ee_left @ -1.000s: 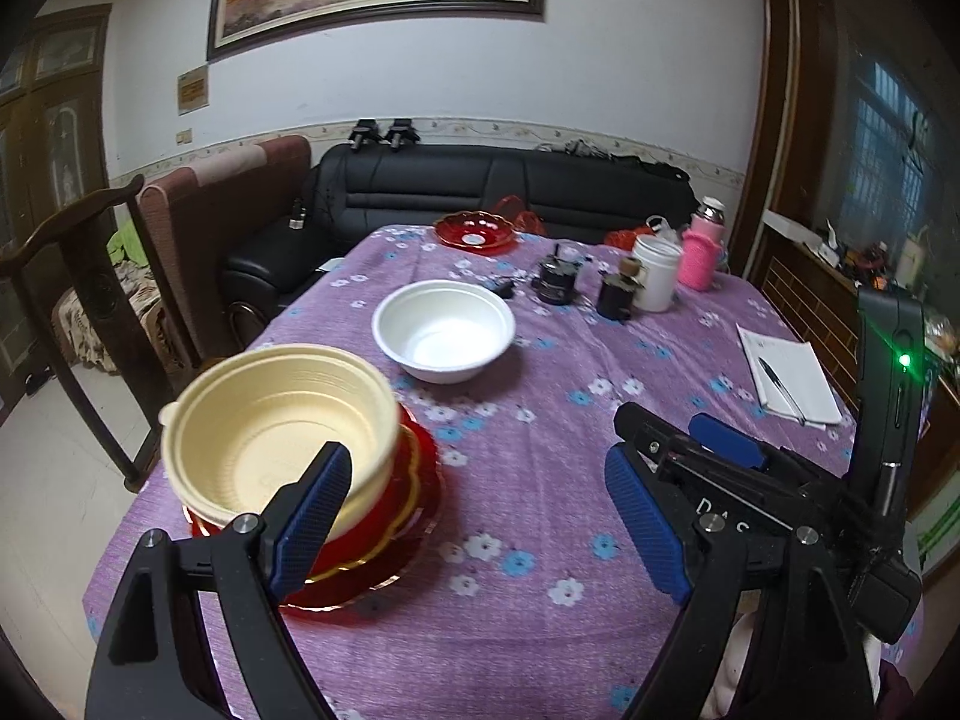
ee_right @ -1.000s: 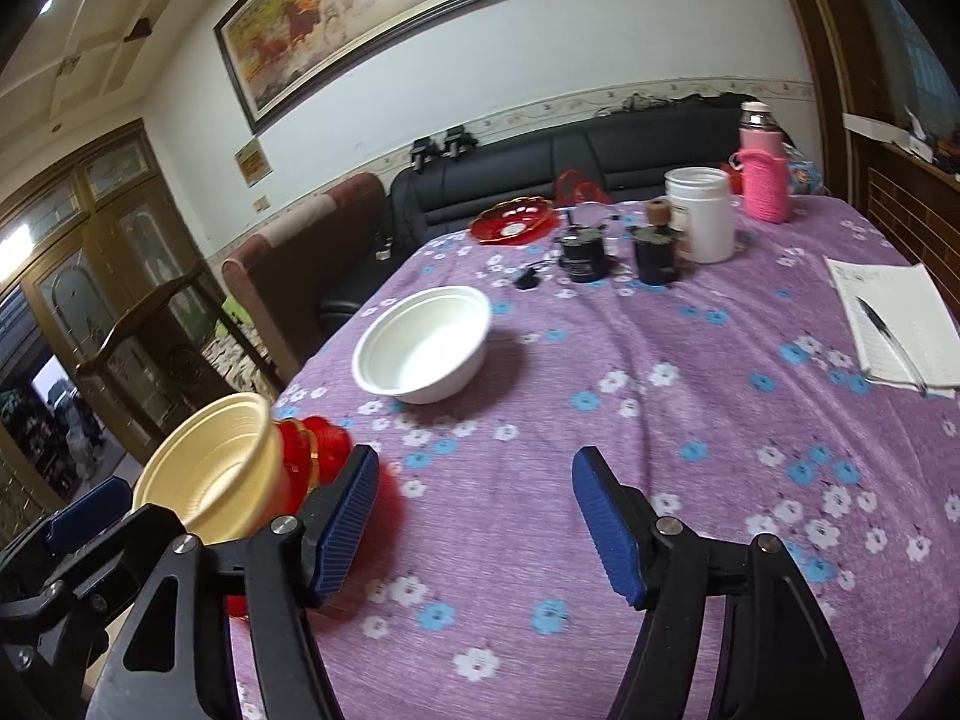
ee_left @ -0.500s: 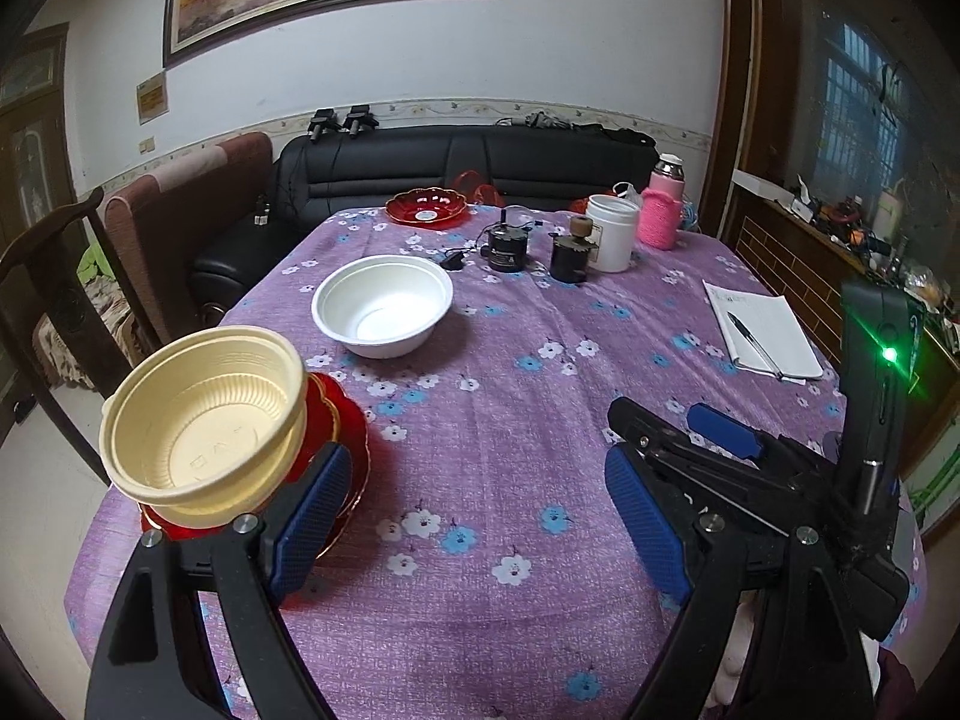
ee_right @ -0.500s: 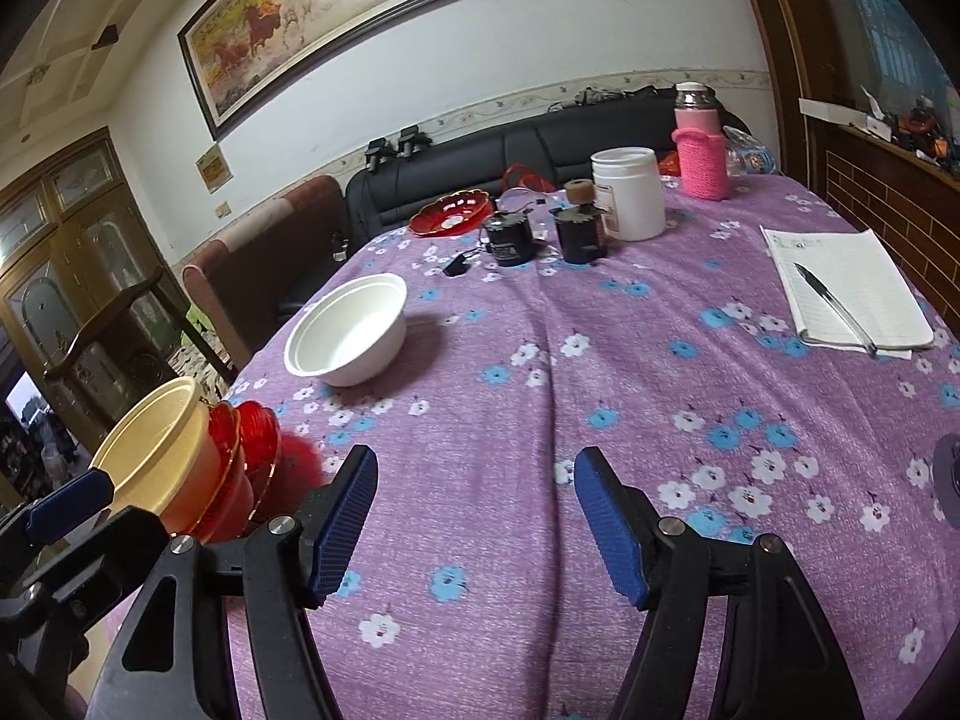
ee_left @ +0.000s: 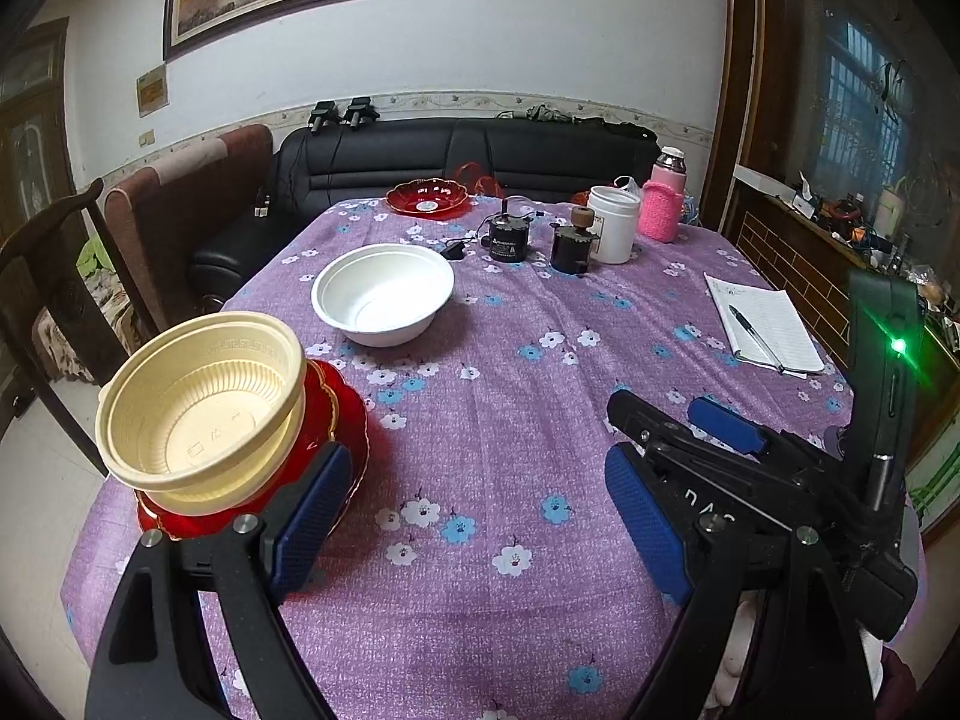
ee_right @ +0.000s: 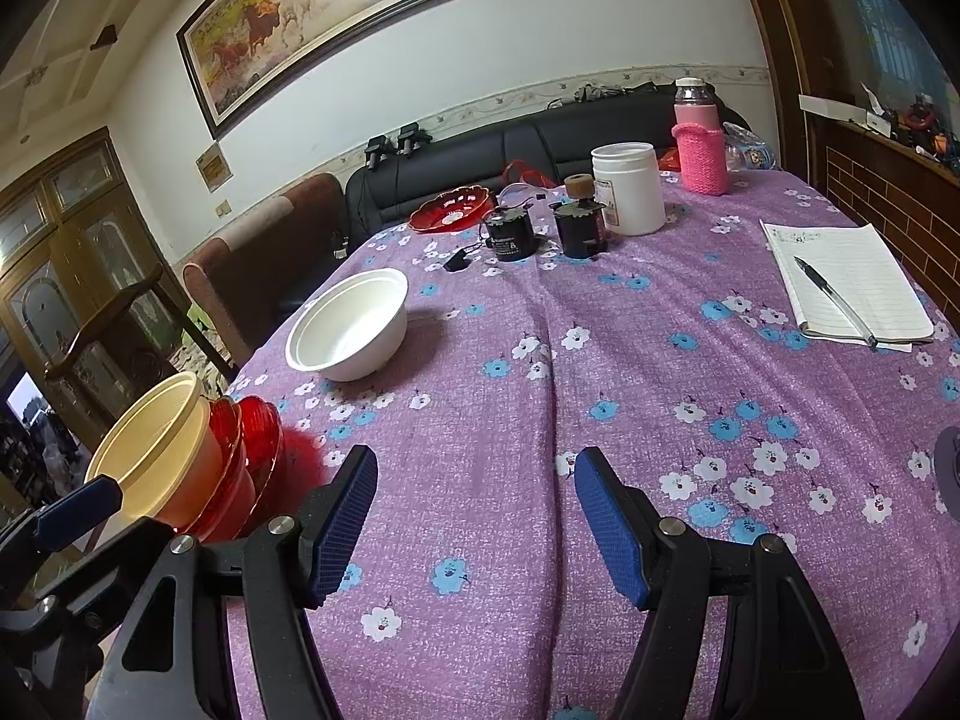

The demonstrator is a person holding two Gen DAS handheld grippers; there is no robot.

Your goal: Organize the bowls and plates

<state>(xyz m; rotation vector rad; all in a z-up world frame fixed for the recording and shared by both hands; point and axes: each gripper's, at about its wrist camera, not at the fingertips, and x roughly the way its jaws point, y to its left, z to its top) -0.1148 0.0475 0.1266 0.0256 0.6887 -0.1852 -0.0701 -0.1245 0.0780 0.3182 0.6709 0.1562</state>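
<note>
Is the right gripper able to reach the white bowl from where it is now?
Probably yes. The right gripper is open and empty, and only bare purple tablecloth lies between it and the white bowl. The stacked dishes sit off to its left.

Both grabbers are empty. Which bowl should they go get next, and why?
Probably the white bowl: it sits alone mid-table, while the yellow bowl is already stacked on red dishes. The left gripper is open, so reaching forward to the white bowl's rim seems sensible.

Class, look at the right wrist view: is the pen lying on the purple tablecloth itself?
No. The pen lies on the open notebook, which rests on the tablecloth.
</note>
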